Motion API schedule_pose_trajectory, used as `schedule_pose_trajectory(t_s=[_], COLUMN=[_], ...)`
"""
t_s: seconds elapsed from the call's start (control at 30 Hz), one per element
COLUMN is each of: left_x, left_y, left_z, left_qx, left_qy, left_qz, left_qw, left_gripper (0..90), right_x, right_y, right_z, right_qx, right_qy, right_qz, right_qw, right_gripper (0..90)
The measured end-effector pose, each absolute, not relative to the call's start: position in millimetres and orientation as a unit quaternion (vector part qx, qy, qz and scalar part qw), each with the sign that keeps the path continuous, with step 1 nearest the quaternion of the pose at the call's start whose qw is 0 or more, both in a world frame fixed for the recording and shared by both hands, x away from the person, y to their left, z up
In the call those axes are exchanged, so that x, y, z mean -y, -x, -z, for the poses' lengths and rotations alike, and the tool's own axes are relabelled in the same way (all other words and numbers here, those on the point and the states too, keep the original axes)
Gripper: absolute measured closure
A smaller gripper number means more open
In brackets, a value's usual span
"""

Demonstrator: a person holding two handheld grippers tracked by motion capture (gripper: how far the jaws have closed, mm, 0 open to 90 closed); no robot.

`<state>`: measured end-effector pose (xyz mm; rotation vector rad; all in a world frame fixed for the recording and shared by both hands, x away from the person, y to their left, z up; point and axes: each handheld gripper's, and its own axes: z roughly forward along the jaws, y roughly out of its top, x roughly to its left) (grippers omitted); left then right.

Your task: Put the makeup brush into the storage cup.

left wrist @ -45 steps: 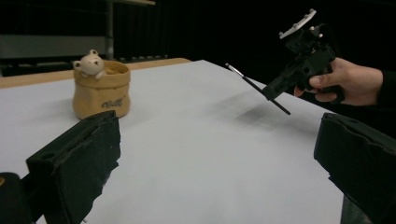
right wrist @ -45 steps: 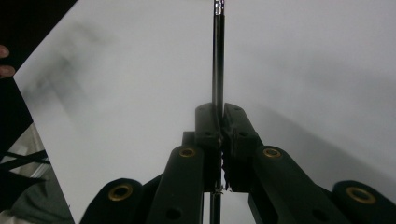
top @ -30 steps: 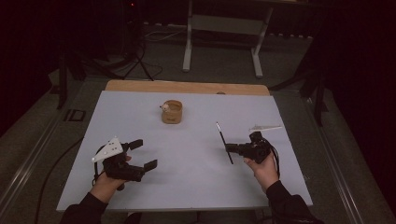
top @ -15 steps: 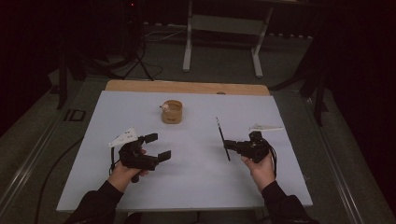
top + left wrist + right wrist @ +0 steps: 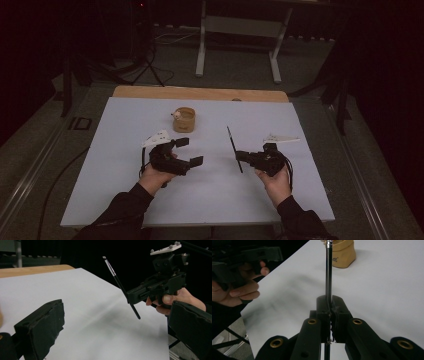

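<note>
A dark room surrounds a pale worktop (image 5: 125, 200), behind which a wooden strip is seen along the far edge.

The right gripper (image 5: 242, 156) is clenched on a thin black brush (image 5: 233, 148), which is pinched near its lower end between the closed jaws. The brush is held above the worktop with its tip tilted toward the far edge; in the right gripper view the brush (image 5: 328, 270) runs straight out from the jaws toward a small tan cup (image 5: 343, 253). The right gripper is positioned right of centre, well apart from the right edge of the worktop.

The left gripper (image 5: 189, 151) is released; its jaws are spread wide with nothing between them. It is held left of centre and pointed toward the right gripper (image 5: 135, 295), with bare worktop between the two.

The tan cup (image 5: 183, 120) stands near the far edge, between the two grippers and beyond them. Open surface is available on the near side, at the left edge and at the right edge.
</note>
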<state>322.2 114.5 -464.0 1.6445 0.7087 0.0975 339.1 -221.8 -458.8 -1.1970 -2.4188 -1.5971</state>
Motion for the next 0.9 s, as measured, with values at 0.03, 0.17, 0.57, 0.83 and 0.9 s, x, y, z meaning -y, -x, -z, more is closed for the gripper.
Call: schedule_pose_trajectory(t_s=[0.03, 0.17, 0.57, 0.83, 0.9], left_x=[-112.2, -105.6, -76.4, -57.8, -52.8], left_y=[-323.8, -328.8, -334.7, -343.8, -346.2], left_z=[463.9, 462.2, 453.4, 454.0, 454.2], left_qx=[-0.312, -0.325, -0.339, -0.366, -0.369], left_qy=[-0.716, -0.708, -0.718, -0.693, -0.688], left_qz=[-0.038, -0.039, -0.029, 0.005, 0.009], left_qw=[0.624, 0.626, 0.607, 0.622, 0.625], left_gripper=[1.0, 3.4, 15.5, 32.6, 35.7], right_x=[221.5, 220.7, 218.1, 217.0, 216.6], right_y=[-338.8, -337.6, -338.2, -337.3, -337.2], right_z=[458.8, 458.4, 459.1, 458.2, 458.4], right_qx=[0.772, 0.774, 0.778, 0.782, 0.783], right_qy=[0.381, 0.378, 0.374, 0.370, 0.368], right_qz=[0.509, 0.508, 0.505, 0.501, 0.502], right_qw=[0.003, -0.004, -0.003, -0.010, -0.008], right_gripper=[85.9, 85.9, 85.9, 85.9, 86.0])
